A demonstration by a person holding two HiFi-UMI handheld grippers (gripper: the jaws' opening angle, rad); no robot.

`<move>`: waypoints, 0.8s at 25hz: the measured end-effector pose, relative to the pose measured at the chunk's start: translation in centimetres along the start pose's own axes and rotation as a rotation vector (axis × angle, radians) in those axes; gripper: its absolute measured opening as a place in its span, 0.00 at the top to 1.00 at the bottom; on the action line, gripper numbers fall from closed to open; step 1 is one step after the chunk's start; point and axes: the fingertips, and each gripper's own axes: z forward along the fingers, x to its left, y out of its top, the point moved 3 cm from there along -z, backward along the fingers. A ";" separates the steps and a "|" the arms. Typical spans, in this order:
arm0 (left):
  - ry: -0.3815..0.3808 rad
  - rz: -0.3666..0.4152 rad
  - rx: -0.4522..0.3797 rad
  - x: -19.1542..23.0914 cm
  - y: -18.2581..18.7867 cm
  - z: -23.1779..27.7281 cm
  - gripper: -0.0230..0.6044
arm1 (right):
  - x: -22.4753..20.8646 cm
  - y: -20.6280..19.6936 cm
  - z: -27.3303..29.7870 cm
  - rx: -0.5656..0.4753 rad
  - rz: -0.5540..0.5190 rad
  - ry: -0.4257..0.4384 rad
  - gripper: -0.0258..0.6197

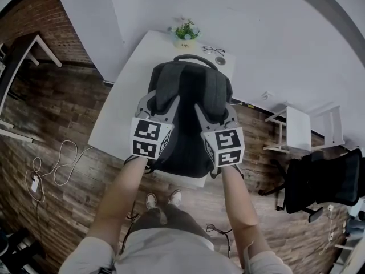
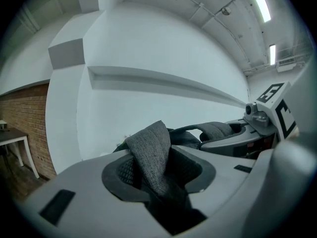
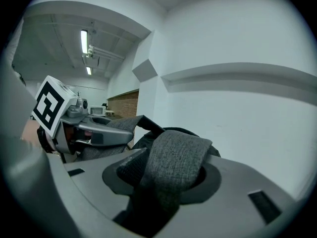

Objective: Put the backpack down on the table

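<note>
The white table [image 1: 122, 96] bears the dark backpack [image 1: 188, 136], which lies flat on it with its straps up and its handle toward the wall. Both forearms reach forward side by side, dipping slightly. The left gripper [image 2: 158, 182] straddles the left strap [image 2: 151, 152] and the right gripper [image 3: 163, 182] the right strap [image 3: 176, 157] — jaws parted, pads slack on the fabric.

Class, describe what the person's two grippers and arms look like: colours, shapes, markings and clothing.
Both the left gripper and the right gripper are pale grey moulded plastic, with broad, rounded jaws lined by black textured pads. Each carries a white cube printed with black square markers. No cables show on either. The person wears a light short-sleeved top, which leaves the forearms bare.
</note>
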 end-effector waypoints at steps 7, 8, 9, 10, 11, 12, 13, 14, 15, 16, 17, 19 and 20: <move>-0.014 -0.025 0.052 0.2 -1.8 1.9 0.63 | -1.1 -2.2 0.9 0.053 0.003 -0.009 0.62; -0.017 -0.030 0.062 0.3 -2.1 2.3 0.59 | -1.4 -2.5 1.1 0.059 0.003 -0.015 0.61; -0.018 -0.034 0.070 0.5 -2.3 2.8 0.55 | -1.7 -2.7 1.3 0.064 0.002 -0.021 0.60; -0.019 -0.036 0.078 0.7 -2.5 3.2 0.49 | -2.0 -3.0 1.5 0.071 0.001 -0.027 0.60; -0.019 -0.038 0.084 0.8 -2.7 3.5 0.46 | -2.2 -3.3 1.6 0.077 0.001 -0.035 0.59; -0.019 -0.040 0.089 1.0 -2.8 3.8 0.45 | -2.6 -3.5 1.7 0.081 0.002 -0.045 0.59; -0.019 -0.043 0.093 1.1 -2.9 4.0 0.43 | -2.9 -3.6 1.7 0.082 0.002 -0.057 0.58; -0.019 -0.044 0.097 1.2 -3.0 4.2 0.43 | -3.3 -3.7 1.7 0.079 0.003 -0.072 0.58; -0.021 -0.044 0.103 1.2 -3.2 4.3 0.43 | -3.6 -3.7 1.6 0.074 0.004 -0.085 0.58; -0.025 -0.045 0.110 1.2 -3.4 4.5 0.43 | -3.8 -3.6 1.6 0.069 0.003 -0.094 0.58; -0.030 -0.045 0.118 1.2 -3.7 4.7 0.42 | -4.0 -3.6 1.6 0.066 0.002 -0.098 0.58; -0.033 -0.045 0.130 1.1 -4.2 4.9 0.41 | -3.9 -3.7 1.6 0.068 -0.004 -0.095 0.58; -0.032 -0.045 0.135 1.0 -4.4 4.9 0.41 | -3.8 -3.8 1.5 0.071 -0.006 -0.092 0.58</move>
